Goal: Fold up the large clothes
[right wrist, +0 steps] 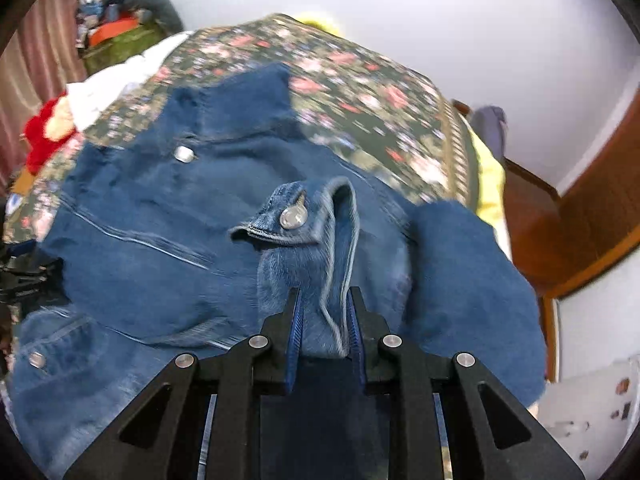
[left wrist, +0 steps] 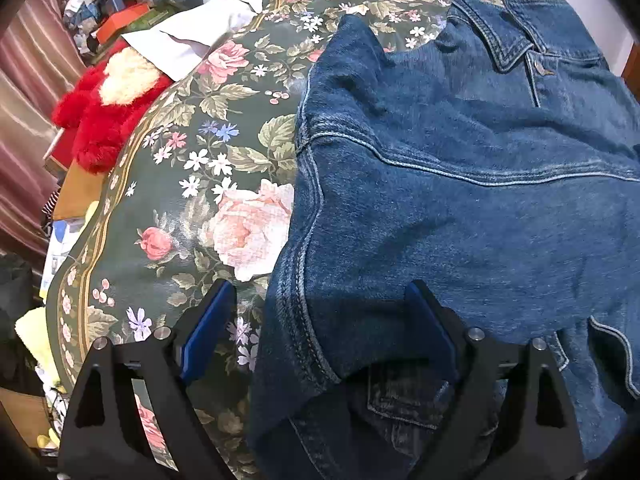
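Here, denim jacket (left wrist: 460, 200) spread on the bed (left wrist: 192, 208), sleeve cuff (right wrist: 304, 220) just ahead of the clamped right fingers (right wrist: 325, 320), side seam running forward between the wide-open, empty left fingers (left wrist: 320, 320).

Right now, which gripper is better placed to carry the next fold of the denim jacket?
Probably the right gripper: it is shut on the sleeve cuff, raised above the denim jacket. The left gripper stands open, gripping nothing.
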